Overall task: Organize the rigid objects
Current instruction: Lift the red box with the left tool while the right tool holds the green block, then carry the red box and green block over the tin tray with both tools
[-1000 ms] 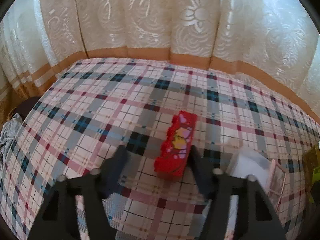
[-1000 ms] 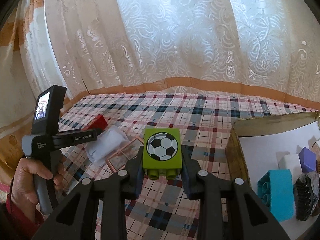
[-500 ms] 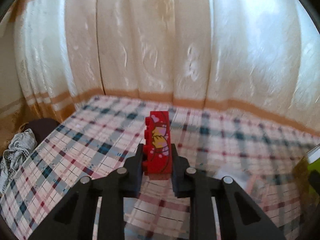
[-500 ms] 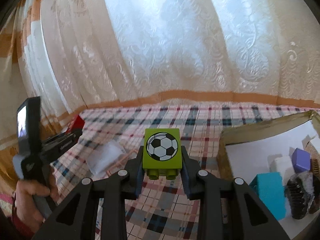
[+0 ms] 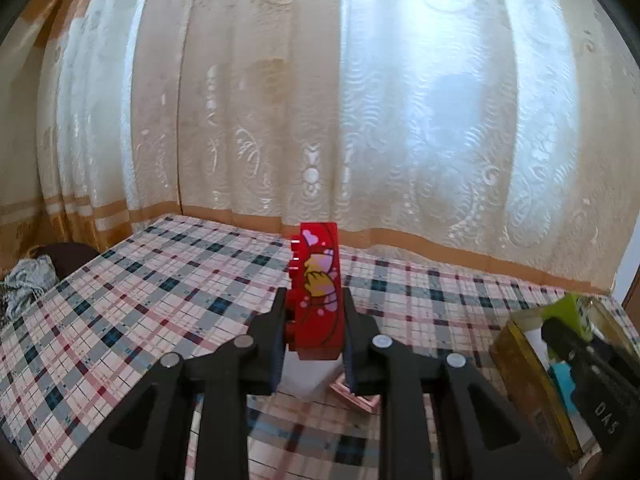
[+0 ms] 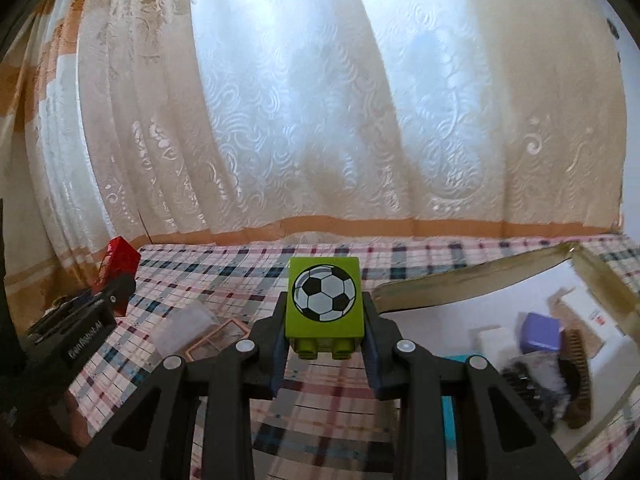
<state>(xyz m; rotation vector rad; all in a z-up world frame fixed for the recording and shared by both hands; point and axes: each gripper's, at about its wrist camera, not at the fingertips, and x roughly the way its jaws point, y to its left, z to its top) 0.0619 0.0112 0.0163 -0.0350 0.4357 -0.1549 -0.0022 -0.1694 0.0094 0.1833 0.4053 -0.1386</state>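
Note:
My left gripper [image 5: 314,316] is shut on a long red brick [image 5: 318,292] with a cartoon print and holds it upright above the plaid table [image 5: 160,292]. It also shows in the right wrist view [image 6: 118,266], at the far left. My right gripper [image 6: 324,320] is shut on a green brick with a football print [image 6: 324,304], lifted above the table beside the open cardboard box [image 6: 460,286]. The green brick also shows in the left wrist view [image 5: 568,308], over the box [image 5: 524,364].
The box holds a purple block [image 6: 540,330], a white block [image 6: 496,340], a teal block [image 6: 448,408] and a dark brush [image 6: 560,376]. A clear plastic bag [image 6: 184,328] and a pink-framed card [image 6: 218,338] lie on the table. Lace curtains [image 6: 320,100] hang behind.
My left gripper closed on the red brick, lifted it off the table and turned right toward the box. My right gripper carried the green brick closer to the box.

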